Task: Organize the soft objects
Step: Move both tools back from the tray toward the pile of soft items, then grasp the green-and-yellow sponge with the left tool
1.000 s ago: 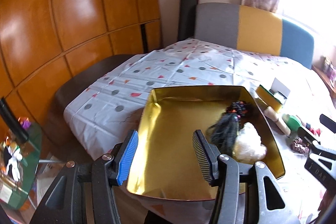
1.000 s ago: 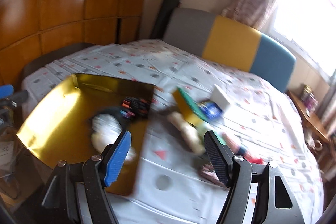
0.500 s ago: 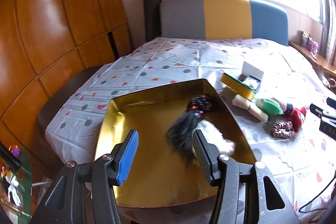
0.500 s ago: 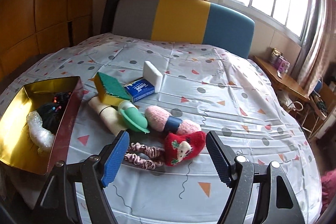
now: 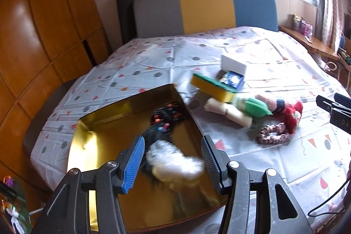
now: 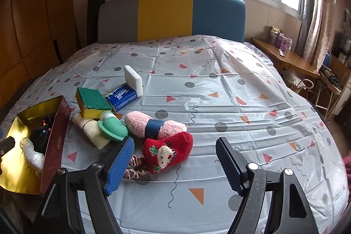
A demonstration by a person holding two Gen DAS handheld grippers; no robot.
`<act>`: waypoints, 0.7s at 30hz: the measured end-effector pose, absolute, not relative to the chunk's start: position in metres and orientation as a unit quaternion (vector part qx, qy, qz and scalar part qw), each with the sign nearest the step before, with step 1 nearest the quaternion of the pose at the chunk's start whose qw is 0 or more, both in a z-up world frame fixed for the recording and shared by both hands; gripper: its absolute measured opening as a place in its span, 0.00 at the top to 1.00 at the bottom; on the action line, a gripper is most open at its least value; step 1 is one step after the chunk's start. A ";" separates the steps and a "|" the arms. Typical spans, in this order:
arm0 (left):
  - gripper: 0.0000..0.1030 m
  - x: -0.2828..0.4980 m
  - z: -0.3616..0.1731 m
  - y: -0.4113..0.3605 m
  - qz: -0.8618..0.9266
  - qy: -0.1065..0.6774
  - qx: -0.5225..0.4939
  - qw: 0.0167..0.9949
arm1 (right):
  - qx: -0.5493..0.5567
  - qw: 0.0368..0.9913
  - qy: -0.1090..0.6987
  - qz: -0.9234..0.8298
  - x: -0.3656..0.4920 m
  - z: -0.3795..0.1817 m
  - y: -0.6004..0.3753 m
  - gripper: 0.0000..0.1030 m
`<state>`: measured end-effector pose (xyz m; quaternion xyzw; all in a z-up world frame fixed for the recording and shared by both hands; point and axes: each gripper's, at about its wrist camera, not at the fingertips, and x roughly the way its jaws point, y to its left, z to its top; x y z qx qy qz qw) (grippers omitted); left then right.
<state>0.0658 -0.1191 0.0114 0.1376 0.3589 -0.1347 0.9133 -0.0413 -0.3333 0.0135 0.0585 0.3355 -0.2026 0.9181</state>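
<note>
Red sock (image 6: 167,152) on the bedsheet (image 6: 219,89), directly ahead of the right gripper (image 6: 173,166), offset toward its left finger; long axis running from lower left to upper right across the gripper's line. Touching at its lower left edge: pink scrunchie (image 6: 135,168), partly hidden behind the blue pad. Just behind: pink sock (image 6: 153,124), lying left to right, with green silicone piece (image 6: 113,127) and cream roll (image 6: 92,132) to its left. Further back: sponge (image 6: 93,101), tissue pack (image 6: 121,97), white block (image 6: 133,79).

Gold box (image 6: 19,142) at the left edge of the bed, already holding a black tuft (image 5: 158,133) and a white fluffy item (image 5: 175,165), the latter blurred in the left view.

Right gripper: jaws spread wide, empty, hovering above the sheet, no contact seen. Left gripper (image 5: 173,161): jaws likewise apart, empty, positioned over the box's near end.

Judged: right gripper nearer to the loose pile; left gripper nearer to the box. Likely next pick the red sock or scrunchie, requiring a short reach forward and to the left. Grip across the sock's short width advisable, given its slant. Risk noted: scrunchie dragged along, being in contact. Several items remaining outside the box; task partly done.
</note>
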 end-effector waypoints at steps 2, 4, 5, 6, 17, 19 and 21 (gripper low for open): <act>0.47 0.071 0.010 -0.130 -0.152 0.368 0.136 0.907 | 0.065 0.918 0.334 -0.205 -0.043 0.014 -0.337 0.24; 0.47 0.077 0.009 -0.141 -0.170 0.379 0.131 0.900 | 0.069 0.917 0.333 -0.207 -0.044 0.015 -0.340 0.23; 0.47 0.081 0.008 -0.146 -0.181 0.388 0.125 0.895 | 0.071 0.917 0.332 -0.208 -0.044 0.015 -0.341 0.22; 0.47 0.085 0.007 -0.150 -0.191 0.396 0.117 0.890 | 0.073 0.917 0.333 -0.208 -0.044 0.014 -0.342 0.22; 0.47 0.140 -0.016 -0.195 -0.244 0.496 0.028 0.833 | 0.083 0.915 0.337 -0.206 -0.044 0.013 -0.348 0.20; 0.47 0.151 -0.023 -0.200 -0.236 0.512 0.016 0.826 | 0.083 0.915 0.338 -0.206 -0.045 0.013 -0.349 0.20; 0.47 0.163 -0.026 -0.199 -0.219 0.517 -0.002 0.828 | 0.087 0.914 0.338 -0.205 -0.045 0.013 -0.350 0.20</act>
